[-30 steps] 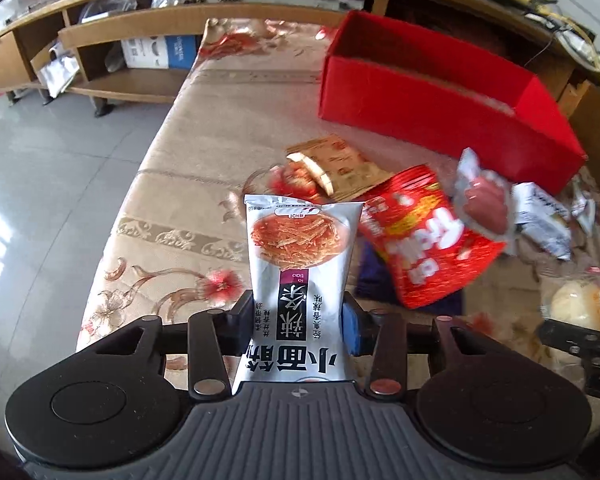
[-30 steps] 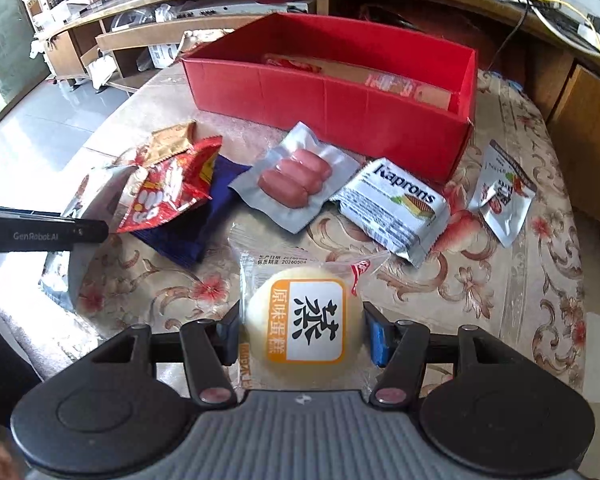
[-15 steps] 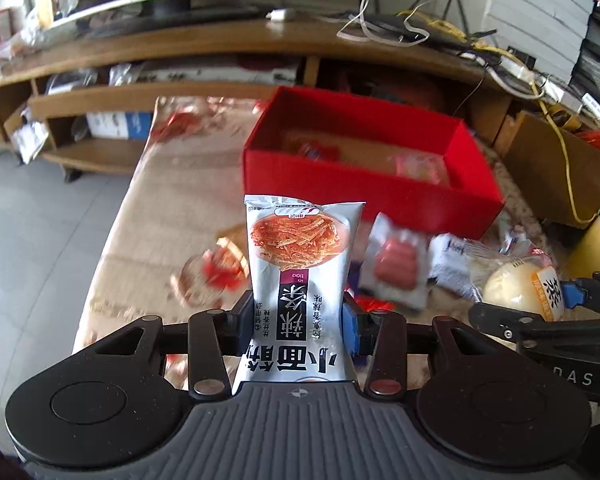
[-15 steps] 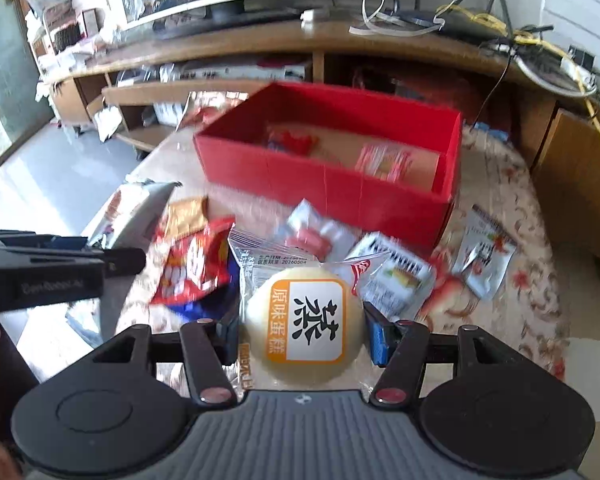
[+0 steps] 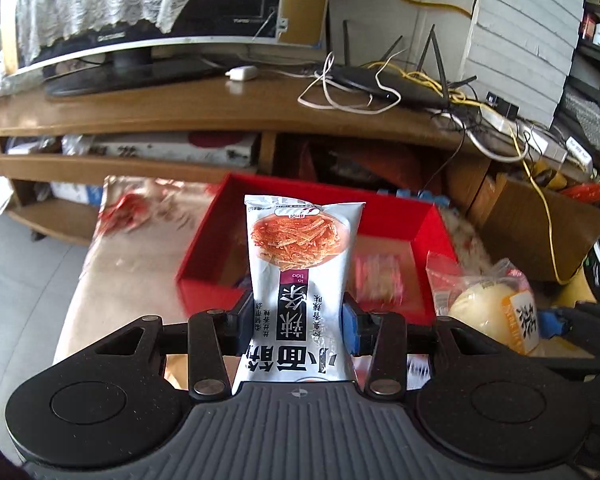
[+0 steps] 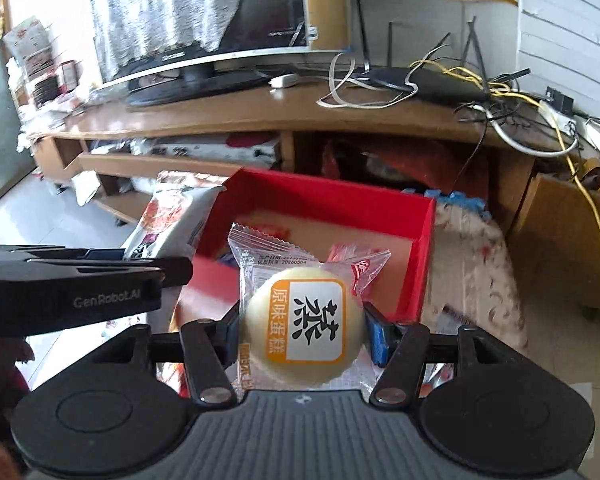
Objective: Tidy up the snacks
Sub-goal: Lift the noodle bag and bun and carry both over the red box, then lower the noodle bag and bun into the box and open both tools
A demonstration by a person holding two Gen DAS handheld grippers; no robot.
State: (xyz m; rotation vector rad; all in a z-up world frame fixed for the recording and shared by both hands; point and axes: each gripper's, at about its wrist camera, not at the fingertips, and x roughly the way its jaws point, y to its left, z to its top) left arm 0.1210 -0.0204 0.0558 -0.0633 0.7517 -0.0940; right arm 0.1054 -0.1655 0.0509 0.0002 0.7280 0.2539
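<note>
Red box (image 5: pixel 204 256) lay ahead on the table, apparently the drop spot. Left gripper (image 5: pixel 298 320) clamped a silver noodle packet (image 5: pixel 300 280) upright; right gripper (image 6: pixel 302 328) pinched a wrapped cake (image 6: pixel 304 332), both raised, likely to clear its wall.

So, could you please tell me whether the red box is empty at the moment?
Not empty. The red box is open-topped, and a pink packet lies on its floor; other contents are blurred.

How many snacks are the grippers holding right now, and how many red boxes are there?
Silver spicy-strip packets: 1, in the left gripper, packet
Steamed cakes in clear wrappers: 1, in the right gripper, cake
Red boxes: 1
Total: 3
</note>
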